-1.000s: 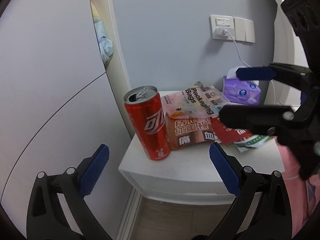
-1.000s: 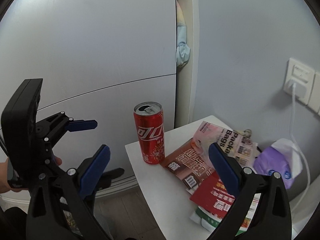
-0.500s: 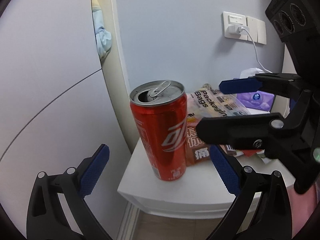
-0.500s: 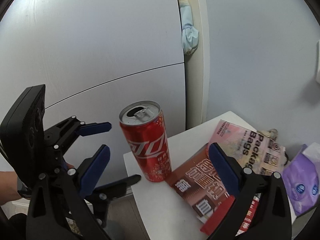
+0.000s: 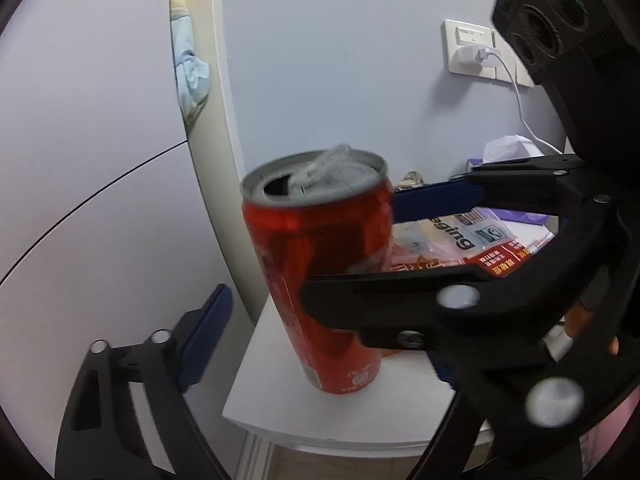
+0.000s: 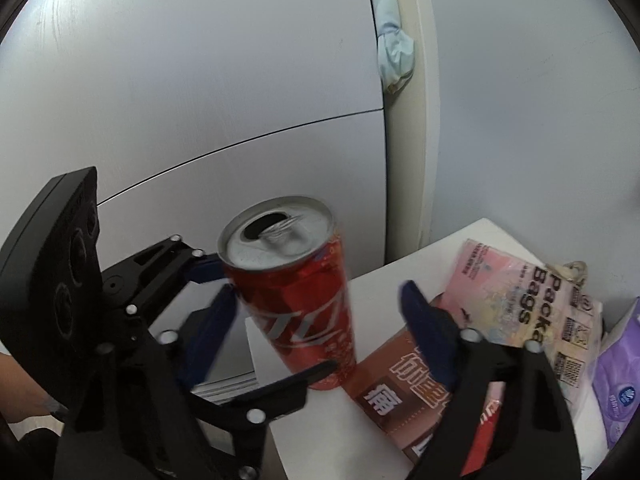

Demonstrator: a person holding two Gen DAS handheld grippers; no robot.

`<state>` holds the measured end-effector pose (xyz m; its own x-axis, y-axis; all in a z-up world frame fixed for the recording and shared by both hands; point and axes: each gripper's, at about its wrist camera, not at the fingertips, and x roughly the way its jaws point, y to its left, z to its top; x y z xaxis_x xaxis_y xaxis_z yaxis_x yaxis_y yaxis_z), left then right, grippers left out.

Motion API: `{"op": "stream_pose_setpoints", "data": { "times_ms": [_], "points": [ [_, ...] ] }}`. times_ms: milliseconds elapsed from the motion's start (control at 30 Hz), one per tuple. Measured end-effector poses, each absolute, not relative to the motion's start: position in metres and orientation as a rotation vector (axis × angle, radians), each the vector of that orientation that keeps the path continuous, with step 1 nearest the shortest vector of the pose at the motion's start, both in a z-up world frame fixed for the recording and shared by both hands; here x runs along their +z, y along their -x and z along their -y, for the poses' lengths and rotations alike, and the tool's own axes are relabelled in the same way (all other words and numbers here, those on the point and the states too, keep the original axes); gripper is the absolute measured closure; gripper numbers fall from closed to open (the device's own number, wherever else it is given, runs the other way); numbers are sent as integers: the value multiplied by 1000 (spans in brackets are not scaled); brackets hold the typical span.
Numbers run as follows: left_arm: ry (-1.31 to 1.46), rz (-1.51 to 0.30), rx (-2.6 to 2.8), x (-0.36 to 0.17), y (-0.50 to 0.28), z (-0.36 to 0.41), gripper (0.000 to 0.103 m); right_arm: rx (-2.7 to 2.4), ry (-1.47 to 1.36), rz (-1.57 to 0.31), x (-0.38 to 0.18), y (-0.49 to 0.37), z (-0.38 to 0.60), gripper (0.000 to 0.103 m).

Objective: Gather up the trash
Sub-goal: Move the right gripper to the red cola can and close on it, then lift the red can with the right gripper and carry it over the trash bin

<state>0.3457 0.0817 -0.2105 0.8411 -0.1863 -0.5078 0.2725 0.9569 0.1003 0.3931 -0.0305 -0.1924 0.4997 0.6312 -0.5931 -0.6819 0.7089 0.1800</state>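
An opened red soda can point(image 5: 320, 280) point(image 6: 298, 300) stands at the near left corner of the white bedside table point(image 5: 360, 416) point(image 6: 376, 284). My left gripper point(image 5: 324, 332) point(image 6: 272, 316) has its blue pads either side of the can, clear of it, and its jaws are closing. My right gripper point(image 6: 318, 296) point(image 5: 350, 244) reaches in from the right and also straddles the can. Its jaws are closing too, with a gap still showing at its right pad point(image 6: 424, 328). The right gripper's body hides my left gripper's right finger in the left wrist view.
Behind the can lie a pink "Packaging Bags" packet point(image 6: 520, 300) point(image 5: 472, 236), a brown packet point(image 6: 400, 384) and a red packet point(image 5: 508, 258). A purple tissue pack point(image 6: 618, 384) sits at the right. A charger cable hangs from the wall socket point(image 5: 472, 52). A wardrobe door point(image 6: 200, 120) flanks the table's left.
Both grippers have moved in and down toward the can, which now sits between both pairs of fingers. Both pairs of jaws have narrowed.
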Motion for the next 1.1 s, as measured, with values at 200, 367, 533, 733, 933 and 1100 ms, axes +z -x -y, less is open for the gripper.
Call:
{"op": "stream_pose_setpoints", "data": {
  "times_ms": [200,367,533,733,933,1100],
  "points": [
    [-165,-500,-270,-208,-349,-79,35,809,97,-675,-194,-395,23,33],
    [-162,-499,-270,-208,-350,-79,47,833,82,-688,-195,-398,22,46],
    [-164,-493,-273,-204,-345,-81,47,842,63,-687,-191,-396,25,46],
    [-168,-483,-278,-185,-331,-82,47,846,38,-673,-174,-383,30,46],
    [-181,-483,-265,-157,-297,-82,47,873,20,-659,-147,-353,34,46],
    [-180,-490,-245,-136,-254,-88,47,912,16,-648,-126,-313,25,46]
  ]
}}
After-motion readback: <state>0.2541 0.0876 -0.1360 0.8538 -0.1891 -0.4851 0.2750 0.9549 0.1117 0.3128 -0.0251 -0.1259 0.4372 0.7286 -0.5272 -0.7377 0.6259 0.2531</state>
